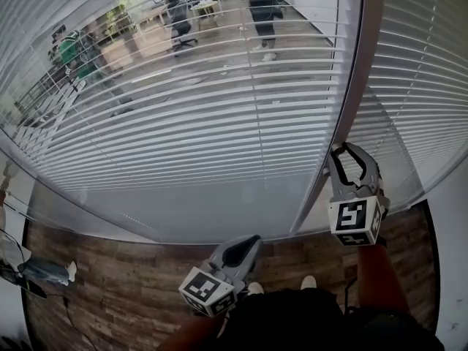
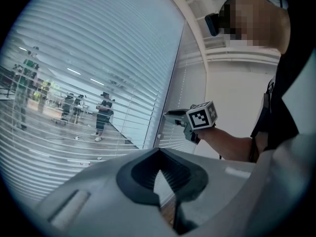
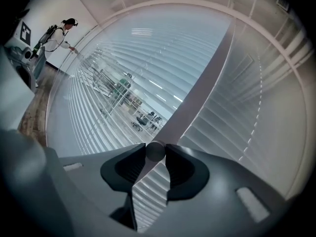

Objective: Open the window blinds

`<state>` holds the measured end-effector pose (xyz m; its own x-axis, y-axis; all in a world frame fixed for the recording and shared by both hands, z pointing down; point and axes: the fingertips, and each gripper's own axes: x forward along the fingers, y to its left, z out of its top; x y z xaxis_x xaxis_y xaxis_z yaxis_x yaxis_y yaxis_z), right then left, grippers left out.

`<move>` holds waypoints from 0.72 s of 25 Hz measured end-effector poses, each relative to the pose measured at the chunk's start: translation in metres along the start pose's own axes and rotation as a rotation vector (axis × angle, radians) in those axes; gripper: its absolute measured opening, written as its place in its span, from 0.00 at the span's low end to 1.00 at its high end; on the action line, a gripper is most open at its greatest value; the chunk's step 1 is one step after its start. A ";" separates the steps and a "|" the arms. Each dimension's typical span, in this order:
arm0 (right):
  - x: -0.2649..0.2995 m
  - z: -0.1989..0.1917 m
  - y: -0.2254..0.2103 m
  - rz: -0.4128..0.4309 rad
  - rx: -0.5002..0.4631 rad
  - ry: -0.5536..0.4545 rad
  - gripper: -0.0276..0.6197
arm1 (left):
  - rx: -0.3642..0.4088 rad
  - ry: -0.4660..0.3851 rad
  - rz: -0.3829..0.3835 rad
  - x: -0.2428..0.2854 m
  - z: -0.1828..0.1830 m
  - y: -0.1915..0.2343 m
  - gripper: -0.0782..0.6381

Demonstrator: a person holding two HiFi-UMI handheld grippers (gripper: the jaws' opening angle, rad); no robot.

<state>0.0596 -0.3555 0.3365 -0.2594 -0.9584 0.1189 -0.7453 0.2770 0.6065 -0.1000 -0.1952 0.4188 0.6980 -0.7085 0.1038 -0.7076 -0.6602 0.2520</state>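
White slatted blinds [image 1: 219, 123] cover a big window; through the tilted slats I see an office beyond. A grey upright bar [image 1: 344, 101] divides them from a second blind [image 1: 428, 86]. My right gripper [image 1: 344, 149] reaches up to this bar. In the right gripper view its jaws [image 3: 156, 152] pinch the round grey end of the blind's wand [image 3: 155, 150], which runs up along the bar. My left gripper [image 1: 254, 240] hangs lower, clear of the blinds. Its tips [image 2: 159, 150] meet with nothing between them. The right gripper [image 2: 170, 115] also shows in the left gripper view.
Wood-pattern floor [image 1: 110, 269] runs along the foot of the window. A dark object [image 1: 29, 273] lies at the left edge. Another person [image 3: 57, 33] stands further along the window wall. People and office chairs [image 1: 183, 17] show beyond the glass.
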 end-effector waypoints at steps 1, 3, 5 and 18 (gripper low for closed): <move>0.000 0.000 0.000 0.003 0.008 -0.001 0.28 | 0.004 -0.001 -0.001 0.000 0.000 0.000 0.11; 0.000 0.000 0.001 0.003 0.017 0.000 0.28 | 0.001 -0.002 -0.004 -0.001 -0.001 0.000 0.11; -0.002 -0.001 0.004 0.000 0.018 0.001 0.28 | -0.002 0.002 -0.002 -0.004 -0.001 0.000 0.11; -0.005 -0.001 0.000 -0.004 0.025 -0.003 0.27 | -0.002 0.005 0.004 -0.004 0.000 -0.001 0.11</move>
<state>0.0616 -0.3512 0.3368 -0.2577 -0.9594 0.1143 -0.7612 0.2745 0.5875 -0.1021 -0.1922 0.4178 0.6958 -0.7099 0.1094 -0.7101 -0.6568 0.2537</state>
